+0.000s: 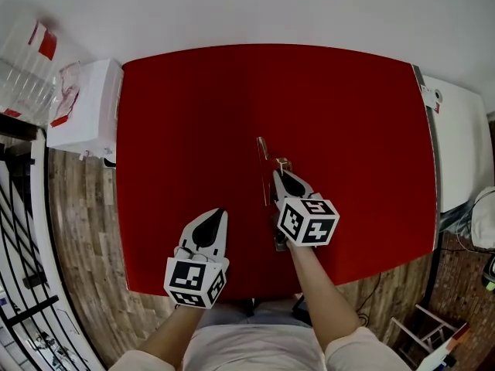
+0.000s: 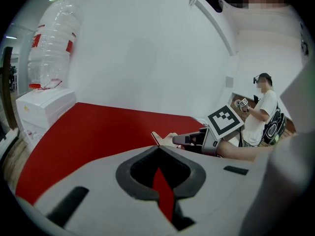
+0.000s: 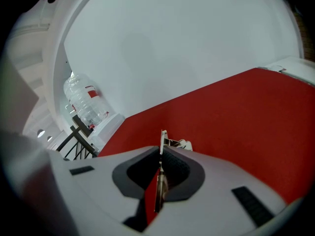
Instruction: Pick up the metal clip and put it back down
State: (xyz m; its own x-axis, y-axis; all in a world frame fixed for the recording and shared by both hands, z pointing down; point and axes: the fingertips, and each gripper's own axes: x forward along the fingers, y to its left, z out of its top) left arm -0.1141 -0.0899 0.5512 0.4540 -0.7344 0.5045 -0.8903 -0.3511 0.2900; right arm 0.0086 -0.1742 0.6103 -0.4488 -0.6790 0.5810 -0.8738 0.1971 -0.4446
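The metal clip is a thin, long strip with a small wire part, over the middle of the red table. My right gripper is shut on it. In the right gripper view the strip stands on edge between the pads and sticks out past the tips. The left gripper view shows the clip's end jutting from the right gripper. Whether the clip touches the table I cannot tell. My left gripper hovers near the table's front edge, shut and empty, its tips meeting.
A white box with a clear water bottle stands off the table's left edge, by a black railing. A white cabinet borders the right edge. A person stands far off in the left gripper view.
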